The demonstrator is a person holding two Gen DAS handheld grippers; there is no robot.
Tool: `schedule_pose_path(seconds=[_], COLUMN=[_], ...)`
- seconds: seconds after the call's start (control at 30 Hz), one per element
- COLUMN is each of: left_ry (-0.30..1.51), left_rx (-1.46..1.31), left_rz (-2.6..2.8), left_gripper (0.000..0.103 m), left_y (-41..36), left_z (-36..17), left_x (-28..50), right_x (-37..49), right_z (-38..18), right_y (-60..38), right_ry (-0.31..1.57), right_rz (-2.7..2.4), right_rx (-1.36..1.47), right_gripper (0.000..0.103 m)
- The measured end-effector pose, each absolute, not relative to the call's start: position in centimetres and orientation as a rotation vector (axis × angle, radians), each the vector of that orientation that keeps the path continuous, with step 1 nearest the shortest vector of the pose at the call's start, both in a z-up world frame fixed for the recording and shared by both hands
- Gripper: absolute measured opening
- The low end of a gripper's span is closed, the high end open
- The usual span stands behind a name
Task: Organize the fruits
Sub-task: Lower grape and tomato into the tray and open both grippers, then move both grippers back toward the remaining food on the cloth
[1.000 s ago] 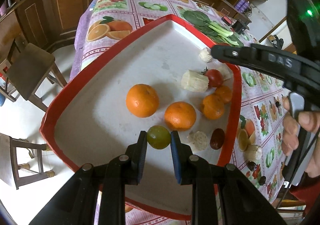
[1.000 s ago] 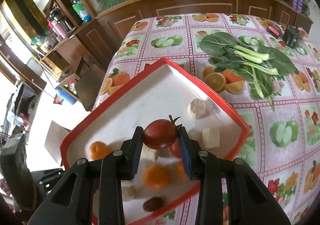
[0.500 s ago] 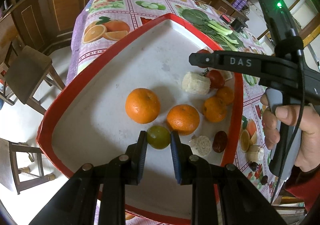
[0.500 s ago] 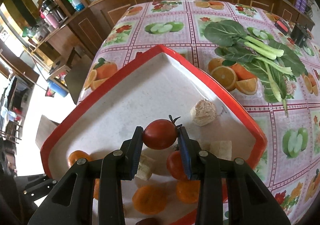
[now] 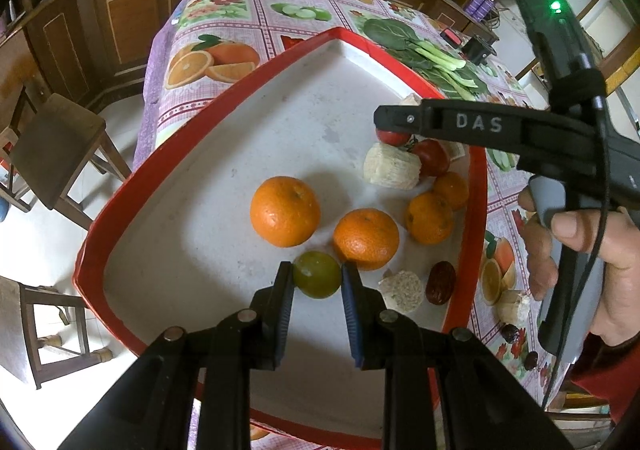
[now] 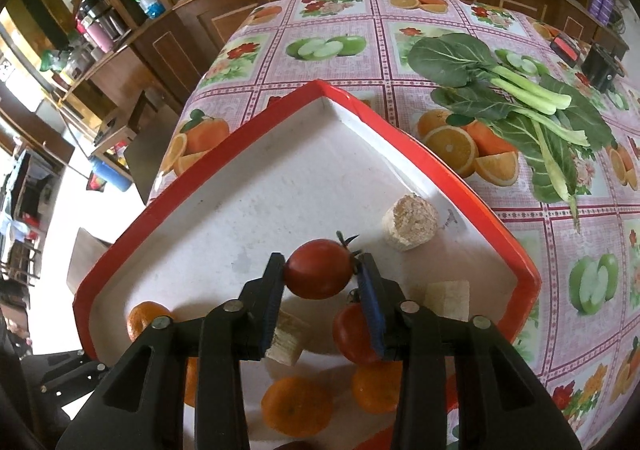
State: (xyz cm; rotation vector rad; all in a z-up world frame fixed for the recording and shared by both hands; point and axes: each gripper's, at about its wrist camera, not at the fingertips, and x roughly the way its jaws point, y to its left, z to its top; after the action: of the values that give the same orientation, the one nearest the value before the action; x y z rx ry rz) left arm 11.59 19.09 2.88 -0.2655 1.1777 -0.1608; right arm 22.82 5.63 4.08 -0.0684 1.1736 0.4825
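Note:
A red-rimmed white tray (image 5: 120, 189) (image 6: 200, 169) lies on a fruit-print tablecloth. My left gripper (image 5: 316, 280) is shut on a small green round fruit (image 5: 317, 274), low over the tray's near part, next to two oranges (image 5: 285, 211) (image 5: 366, 238). My right gripper (image 6: 320, 274) hangs over the tray's right side. Its jaws are opening, with a red tomato (image 6: 318, 269) between the pads and a sliver of gap on the right. A second tomato (image 6: 352, 334) lies below it. In the left wrist view the right gripper (image 5: 384, 121) shows side-on.
Two smaller oranges (image 5: 429, 217), corn pieces (image 5: 390, 171) (image 6: 410, 221) and a dark date (image 5: 440, 282) lie in the tray. Leafy greens (image 6: 500, 89) and a black device (image 6: 602, 67) sit beyond it. A wooden chair (image 5: 56, 145) stands left of the table. A hand (image 5: 580, 250) holds the right gripper.
The right gripper has come down closer to the tray with the tomato, and its jaws now stand a little wider. The left gripper and its green fruit have stayed put.

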Motion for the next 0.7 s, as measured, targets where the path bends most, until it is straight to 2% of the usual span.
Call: schedule_pose_path(seconds=[0.07,0.13,0.23,0.5,0.63,0.7], left_ry=[1.176,1.171,1.16,1.151,1.146,1.143], left_rx=[-0.263,-0.249,-0.226,-0.212,-0.191,-0.174], left_rz=[-0.165,-0.161,-0.144,-0.115,-0.109,-0.109], left_gripper=[0.033,0.048,0.064,0.079,0.082,0.082], left_y=[18.9,18.7,18.4,18.2,17.5,16.9], left_z=[3.0,3.1,3.3,4.0,4.7,5.0], left_x=[11.6,11.4,11.2,10.1,9.3,8.9], right_x=[22.7,22.6,22.3,20.6,18.9,17.9], right_z=[4.5,5.0,6.0,8.3,8.5,8.4], right_y=[5.6,5.5,4.9,2.1,0.5,-0.5], right_ry=[1.162,1.152,1.133,1.098,1.103,1.111], right_rz=[0.484,0.488,0.495,0.494,0.491,0.486], right_rx=[-0.073,-0.07,-0.055,0.014,0.039,0.055], right_gripper=[0.042,0.042,0.044,0.056,0.063,0.063])
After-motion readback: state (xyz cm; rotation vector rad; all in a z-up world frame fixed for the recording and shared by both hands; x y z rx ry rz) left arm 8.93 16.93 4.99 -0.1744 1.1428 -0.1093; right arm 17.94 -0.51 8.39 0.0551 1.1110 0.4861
